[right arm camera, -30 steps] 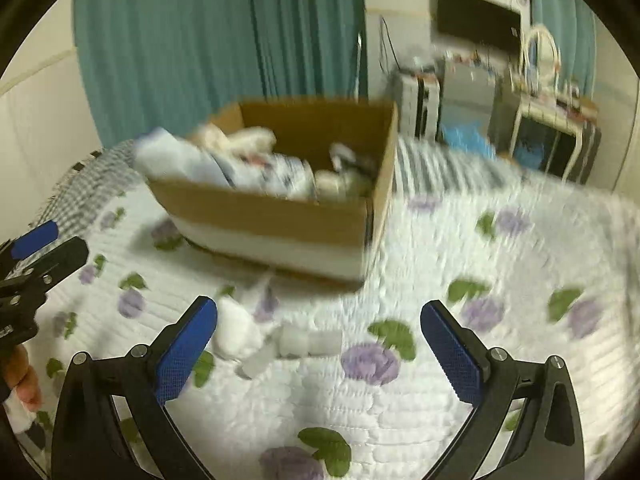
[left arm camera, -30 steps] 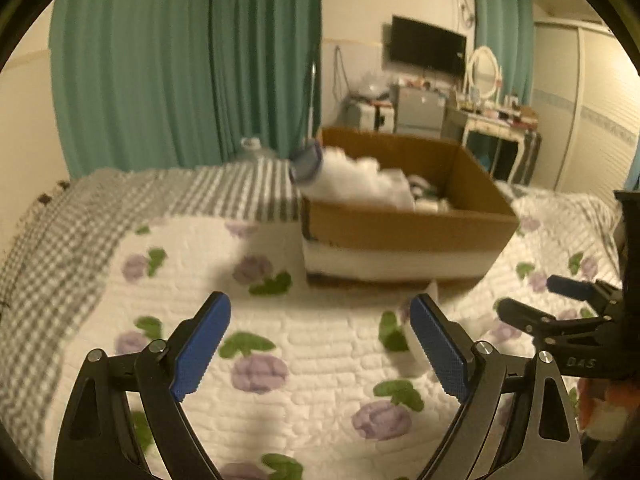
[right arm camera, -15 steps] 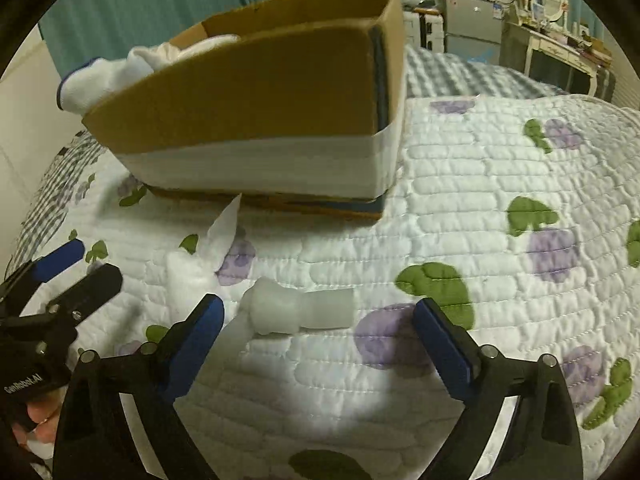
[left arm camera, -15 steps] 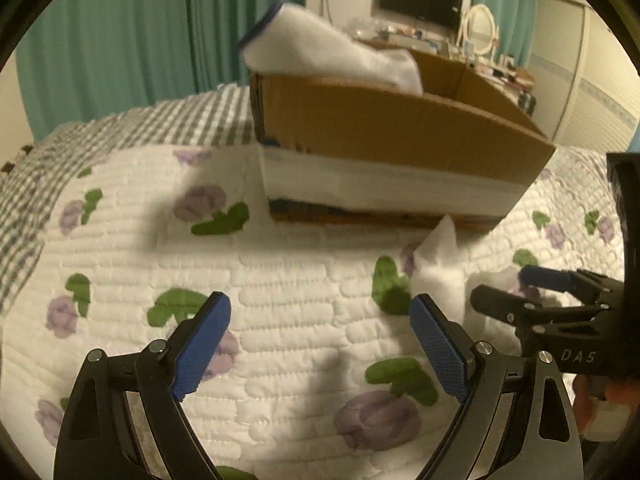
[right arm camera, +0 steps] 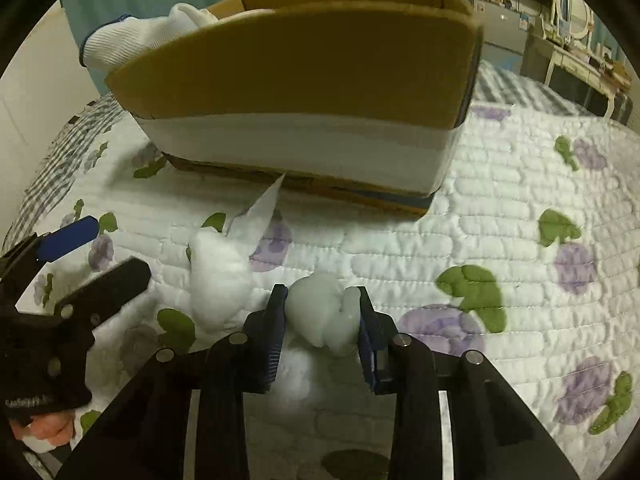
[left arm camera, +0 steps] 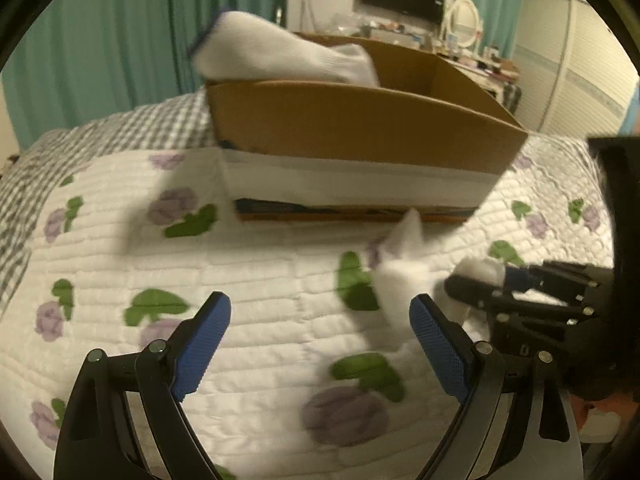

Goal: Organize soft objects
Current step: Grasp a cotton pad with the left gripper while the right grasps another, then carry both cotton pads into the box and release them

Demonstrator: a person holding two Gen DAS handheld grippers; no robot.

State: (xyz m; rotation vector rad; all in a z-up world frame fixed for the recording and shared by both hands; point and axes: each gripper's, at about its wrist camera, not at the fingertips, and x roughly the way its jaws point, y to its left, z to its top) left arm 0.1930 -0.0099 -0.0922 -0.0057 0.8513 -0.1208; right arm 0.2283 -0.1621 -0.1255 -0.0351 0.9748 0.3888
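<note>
White soft wad (right arm camera: pixel 324 316), cotton-like, sits between the right gripper (right arm camera: pixel 322 320) fingers, on the quilt (right arm camera: pixel 500 208) in front of the cardboard box (right arm camera: pixel 304 64), near its front wall. Right gripper narrowed onto the wad, both blue pads touching its sides; looks like a grasp, lift not started as far as can be told. Wad looks very light, squashy, no stiffness, likely to deform and maybe shed fluff; not fragile, not slippery. Best hold probably across its thick middle, where the pads are now. Wad is lumpy; long axis seems to run roughly across the jaws, a stubby end poking toward the right finger, but the shape is too crumpled to be sure.

Second fluffy wad (right arm camera: pixel 220 276) lies on the quilt just left of the held one, also in front of the box, with a thin pointed tissue-like flap (right arm camera: pixel 260 212) sticking up toward the box base. Its long axis runs toward the box. Same soft handling expected.

Left gripper (left arm camera: pixel 320 344) wide open, nothing between its fingers, low over the quilt in front of the box, left of the second wad. In the left wrist view that wad is blurred.

White sock or glove (right arm camera: pixel 132 40) with blue cuff hangs over the box's left rim, cuff end pointing outward. Box interior mostly hidden.

Judgement: next is lifting the wad over the front wall into the box; risk is fluff slipping out of a loose pinch.
</note>
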